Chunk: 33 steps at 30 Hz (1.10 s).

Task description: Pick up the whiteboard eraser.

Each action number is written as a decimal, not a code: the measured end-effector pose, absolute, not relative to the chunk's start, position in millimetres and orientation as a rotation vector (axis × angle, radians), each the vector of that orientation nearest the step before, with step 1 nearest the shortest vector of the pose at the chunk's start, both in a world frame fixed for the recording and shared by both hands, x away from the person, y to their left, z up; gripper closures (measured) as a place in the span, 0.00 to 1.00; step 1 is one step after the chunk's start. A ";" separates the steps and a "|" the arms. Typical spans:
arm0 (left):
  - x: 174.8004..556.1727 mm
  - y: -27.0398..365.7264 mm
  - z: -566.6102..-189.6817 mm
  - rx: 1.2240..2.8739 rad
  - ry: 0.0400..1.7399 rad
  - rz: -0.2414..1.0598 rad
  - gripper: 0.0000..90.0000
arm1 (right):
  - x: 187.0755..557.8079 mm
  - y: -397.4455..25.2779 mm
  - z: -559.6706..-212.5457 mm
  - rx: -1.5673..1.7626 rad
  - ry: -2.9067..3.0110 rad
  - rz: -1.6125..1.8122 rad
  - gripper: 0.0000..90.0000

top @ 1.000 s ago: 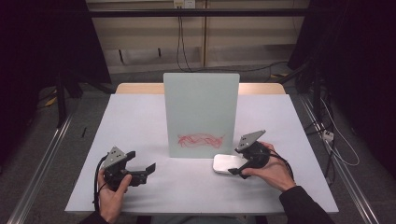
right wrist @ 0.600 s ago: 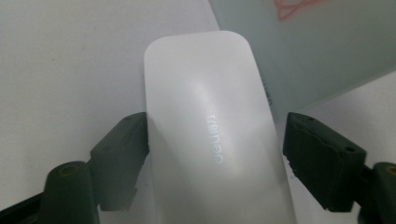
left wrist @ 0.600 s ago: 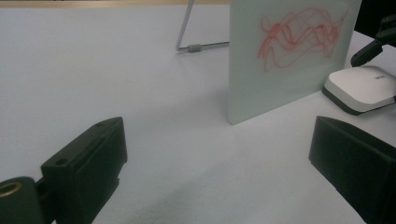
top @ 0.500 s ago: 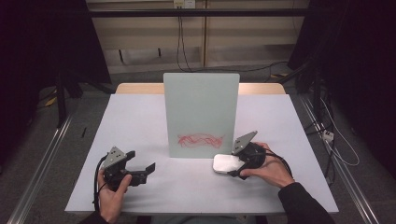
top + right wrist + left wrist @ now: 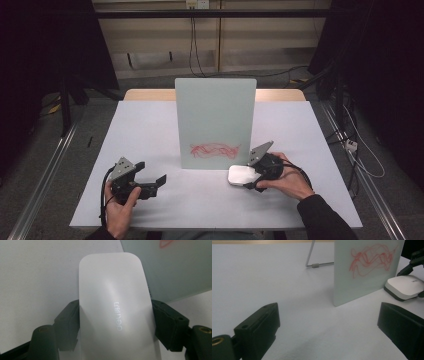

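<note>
A pale upright board [image 5: 215, 120] stands mid-table with a red scribble [image 5: 214, 149] low on its face. A white eraser block [image 5: 242, 175] lies on the table at the board's right foot. My right gripper [image 5: 251, 176] is shut on it, and its jaws press both long sides of the eraser [image 5: 115, 310] in the right gripper view. My left gripper [image 5: 157, 182] rests at the table's front left, open and holding nothing. The left gripper view shows the board [image 5: 367, 277], the scribble [image 5: 372, 258] and the eraser [image 5: 404, 286] ahead to the right.
A wire stand [image 5: 314, 263] props the board from behind. The white table [image 5: 150, 130] ends in a wooden strip [image 5: 150, 94] at the back. Cables [image 5: 350, 145] trail on the floor at right, and metal rails [image 5: 45, 170] run along both sides.
My right gripper has slid slightly left, farther over the eraser. The left gripper and the board have stayed where they were.
</note>
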State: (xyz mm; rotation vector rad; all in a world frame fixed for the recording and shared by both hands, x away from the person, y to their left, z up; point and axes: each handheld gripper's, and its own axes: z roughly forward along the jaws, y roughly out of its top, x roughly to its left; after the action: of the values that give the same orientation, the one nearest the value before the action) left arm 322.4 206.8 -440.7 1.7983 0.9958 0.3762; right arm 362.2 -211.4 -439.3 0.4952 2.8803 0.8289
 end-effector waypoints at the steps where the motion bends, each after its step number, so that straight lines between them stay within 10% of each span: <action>1: 322.6 206.9 -440.8 1.799 0.995 0.375 0.05 | 362.1 -211.4 -439.3 0.493 2.881 0.829 0.32; 33: 322.5 207.1 -441.1 1.805 1.002 0.374 0.05 | 352.5 -214.5 -432.3 0.505 2.838 0.905 0.35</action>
State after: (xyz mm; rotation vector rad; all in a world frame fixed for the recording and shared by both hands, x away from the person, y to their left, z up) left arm 322.5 207.1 -441.1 1.8046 1.0017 0.3740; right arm 352.5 -214.5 -432.3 0.5053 2.8383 0.9052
